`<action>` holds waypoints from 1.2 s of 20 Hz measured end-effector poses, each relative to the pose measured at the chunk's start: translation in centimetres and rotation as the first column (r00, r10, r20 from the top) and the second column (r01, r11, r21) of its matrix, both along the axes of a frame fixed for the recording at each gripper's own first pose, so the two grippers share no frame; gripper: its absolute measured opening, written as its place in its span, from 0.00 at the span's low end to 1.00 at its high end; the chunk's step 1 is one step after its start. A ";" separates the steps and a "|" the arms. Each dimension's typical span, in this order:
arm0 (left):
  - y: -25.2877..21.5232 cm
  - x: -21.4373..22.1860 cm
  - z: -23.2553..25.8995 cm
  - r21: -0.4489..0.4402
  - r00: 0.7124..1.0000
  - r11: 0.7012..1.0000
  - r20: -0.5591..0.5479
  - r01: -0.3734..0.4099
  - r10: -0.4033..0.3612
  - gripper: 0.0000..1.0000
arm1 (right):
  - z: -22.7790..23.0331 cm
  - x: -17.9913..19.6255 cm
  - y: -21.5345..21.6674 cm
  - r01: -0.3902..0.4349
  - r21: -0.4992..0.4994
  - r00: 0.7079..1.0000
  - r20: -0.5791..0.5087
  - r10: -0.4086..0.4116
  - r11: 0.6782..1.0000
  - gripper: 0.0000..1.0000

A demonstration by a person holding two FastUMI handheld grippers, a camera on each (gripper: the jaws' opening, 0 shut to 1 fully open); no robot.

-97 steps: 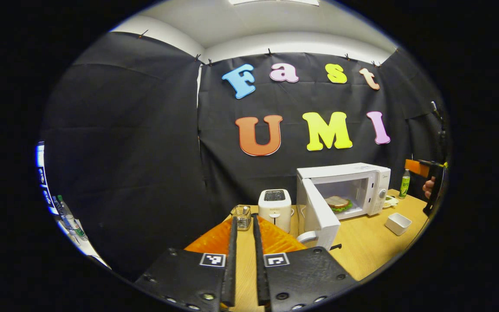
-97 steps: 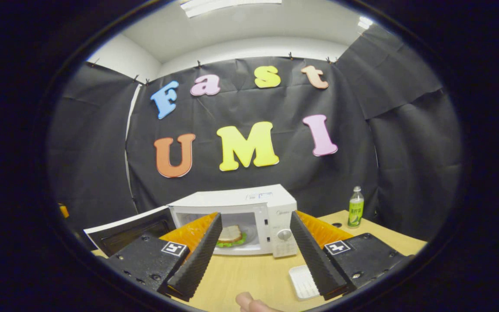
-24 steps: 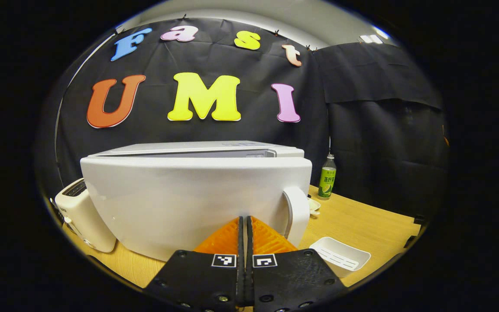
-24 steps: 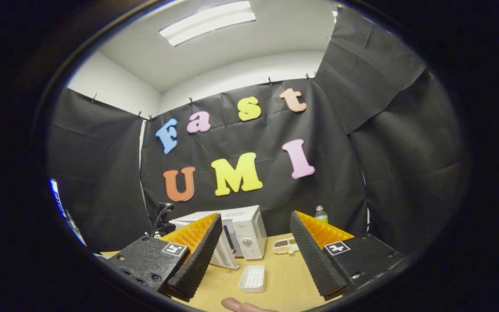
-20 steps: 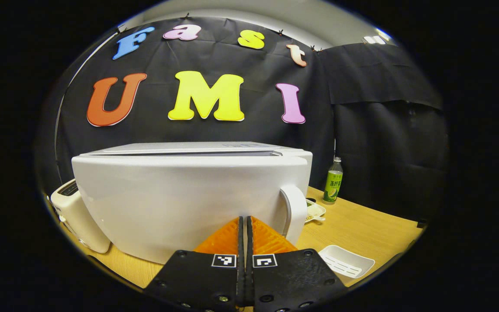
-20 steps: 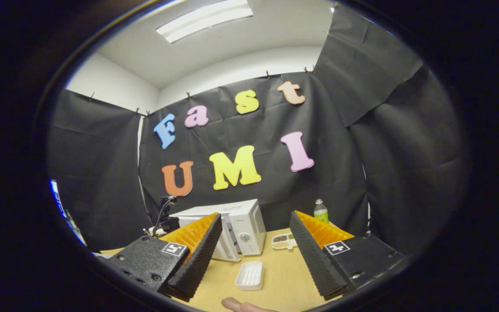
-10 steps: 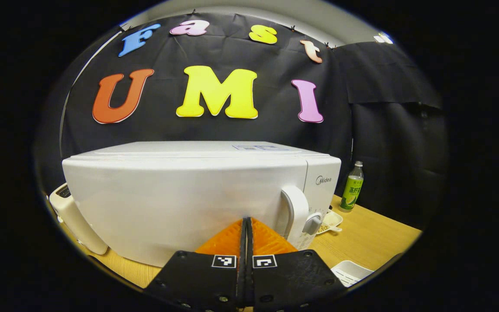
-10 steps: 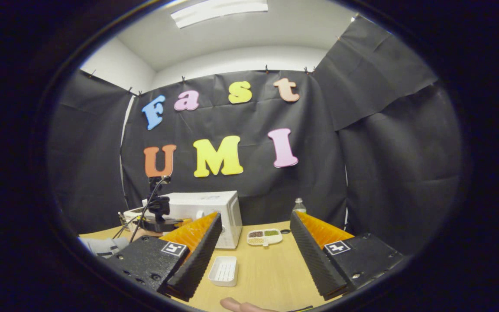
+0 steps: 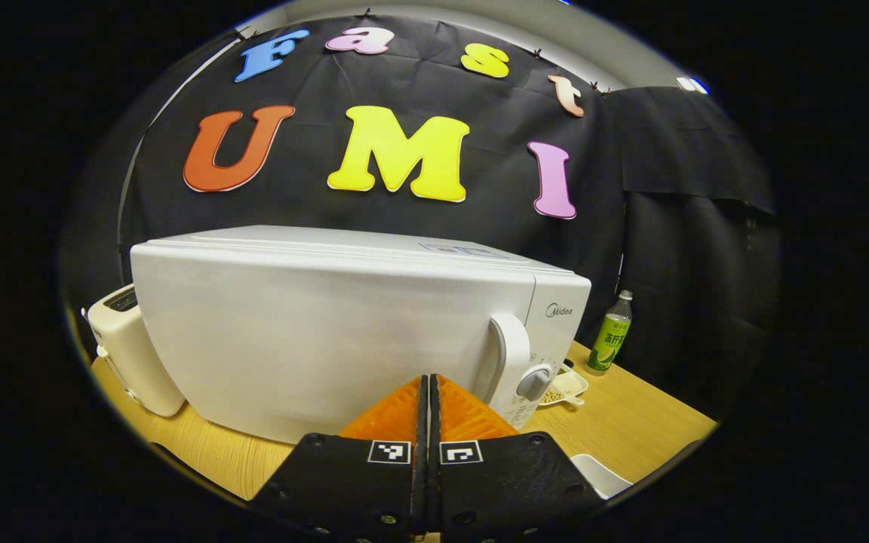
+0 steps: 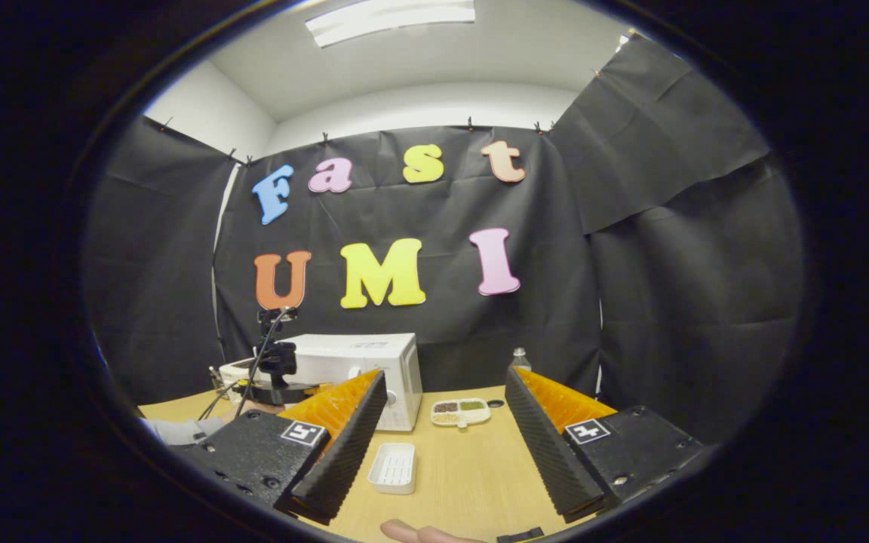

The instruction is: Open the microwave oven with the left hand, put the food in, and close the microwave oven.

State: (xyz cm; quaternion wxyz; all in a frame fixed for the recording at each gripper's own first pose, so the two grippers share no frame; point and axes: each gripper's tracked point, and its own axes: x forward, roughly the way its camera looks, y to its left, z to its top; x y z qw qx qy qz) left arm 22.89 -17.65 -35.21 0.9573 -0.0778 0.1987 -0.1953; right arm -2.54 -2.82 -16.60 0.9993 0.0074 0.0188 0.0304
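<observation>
Two tongs in play. Left tongs pressed together, tips against door at 12 o'clock, pinching nothing. Door looks flush w/ microwave; handle at 1 o'clock. Food not visible, presumably inside. Right tongs spread, empty, well back over counter. Step: final close, prob done. Next: back left tongs off, confirm latch.

At my twelve stands the microwave on the surface; toaster at nine, bottle at three, tray nearer me.
</observation>
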 end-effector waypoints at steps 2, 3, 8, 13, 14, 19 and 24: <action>0.9 -1.3 0.8 -0.012 1.000 1.000 -0.020 -0.020 0.020 0.04 | 0.2 -0.2 0.2 0.002 -0.007 1.000 -0.006 -0.002 1.000 1.00; 1.4 -2.2 1.2 -0.010 0.999 0.999 -0.037 -0.035 0.034 0.10 | 0.4 -0.3 0.2 0.005 -0.013 1.000 -0.004 -0.005 1.000 1.00; 3.5 -6.3 5.6 0.018 0.997 0.997 -0.025 -0.076 0.076 0.67 | 1.6 -1.2 1.0 0.012 -0.032 1.000 0.014 -0.011 0.999 1.00; 5.5 -10.3 11.4 0.082 0.994 0.993 0.067 -0.090 0.084 0.95 | 3.1 -1.9 0.5 0.042 -0.022 0.999 0.028 -0.041 0.999 1.00; 6.0 -11.4 12.7 0.087 0.993 0.991 0.076 -0.102 0.095 0.95 | 3.6 -2.0 0.3 0.052 -0.012 0.998 0.037 -0.051 0.999 1.00; 8.3 -16.4 19.9 0.096 0.973 0.980 0.170 -0.173 0.155 0.95 | 6.9 -3.0 -1.2 0.086 0.004 0.991 0.100 -0.086 0.996 1.00; 10.6 -21.2 25.9 0.012 0.943 0.973 0.250 -0.230 0.219 0.95 | 9.8 -4.6 -3.1 0.136 -0.012 0.981 0.139 -0.133 0.991 1.00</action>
